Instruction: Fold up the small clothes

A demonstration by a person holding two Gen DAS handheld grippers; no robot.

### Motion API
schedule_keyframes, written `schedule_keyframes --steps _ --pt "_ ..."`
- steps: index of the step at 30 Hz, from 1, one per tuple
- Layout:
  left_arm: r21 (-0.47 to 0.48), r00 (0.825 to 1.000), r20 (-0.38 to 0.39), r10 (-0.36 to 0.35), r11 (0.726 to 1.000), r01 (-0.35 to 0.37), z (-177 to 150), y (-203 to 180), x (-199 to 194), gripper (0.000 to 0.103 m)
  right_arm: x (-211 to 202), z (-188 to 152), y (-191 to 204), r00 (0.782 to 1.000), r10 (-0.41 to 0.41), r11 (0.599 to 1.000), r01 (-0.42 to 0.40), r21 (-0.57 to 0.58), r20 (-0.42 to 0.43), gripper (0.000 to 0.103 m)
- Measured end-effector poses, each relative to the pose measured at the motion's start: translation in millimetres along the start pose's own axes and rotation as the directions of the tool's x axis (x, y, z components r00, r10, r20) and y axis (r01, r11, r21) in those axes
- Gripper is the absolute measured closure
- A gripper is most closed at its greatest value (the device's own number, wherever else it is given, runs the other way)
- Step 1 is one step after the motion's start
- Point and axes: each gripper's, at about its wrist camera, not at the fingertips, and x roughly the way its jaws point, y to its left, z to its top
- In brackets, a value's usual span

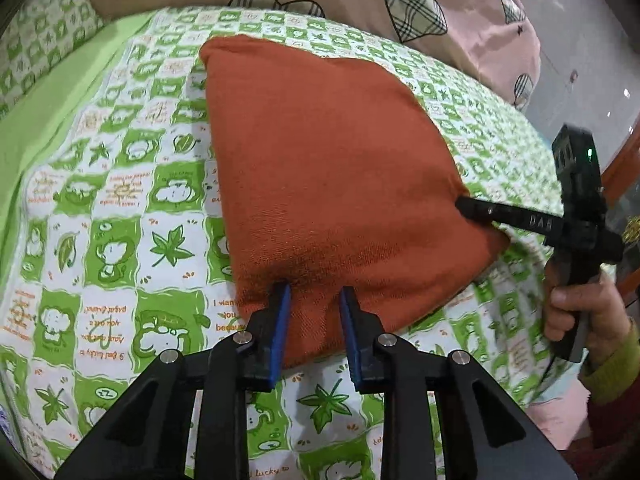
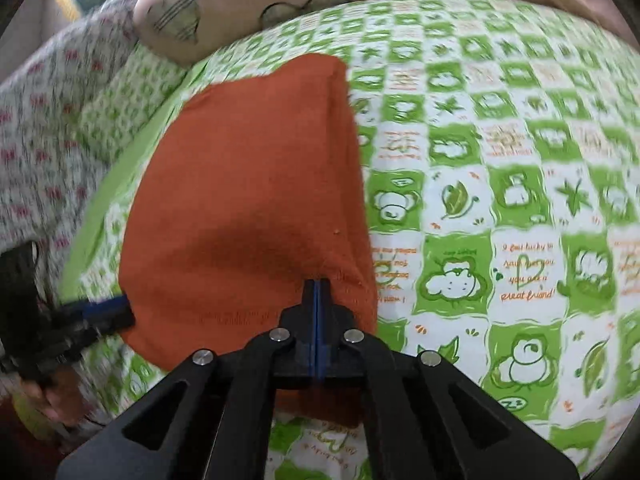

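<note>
A rust-orange folded garment (image 1: pixel 332 184) lies on the green-and-white patterned bedsheet (image 1: pixel 120 200). My left gripper (image 1: pixel 315 292) is open, its blue-padded jaws astride the garment's near edge, cloth between them. My right gripper (image 2: pixel 318 286) is shut on the garment's near right corner (image 2: pixel 344 280). In the left wrist view the right gripper (image 1: pixel 466 204) comes in from the right and pinches the garment's right corner. In the right wrist view the garment (image 2: pixel 248 200) bulges up a little, and the left gripper (image 2: pixel 120 308) shows at its left edge.
A pink and tan quilt with plaid hearts (image 1: pixel 400 0) lies across the far side of the bed. A floral cloth (image 2: pixel 40 140) lies at the left in the right wrist view. A plain green strip of sheet (image 1: pixel 60 100) runs along the far left.
</note>
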Motion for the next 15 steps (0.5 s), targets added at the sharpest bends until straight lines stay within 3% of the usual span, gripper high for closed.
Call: schedule_keyframes --steps 8,15 --pt "-0.042 1.0 0.007 -0.014 0.999 0.014 -9 4 -8 0.077 -12 -10 5 0.999 -0.035 0.999 0.034 0.027 0.03 0.103" --pt "-0.051 1.0 0.016 -0.017 0.999 0.018 -16 0 -9 0.067 -21 -38 -1 0.998 -0.058 0.998 0.058 0.017 0.017 0.103"
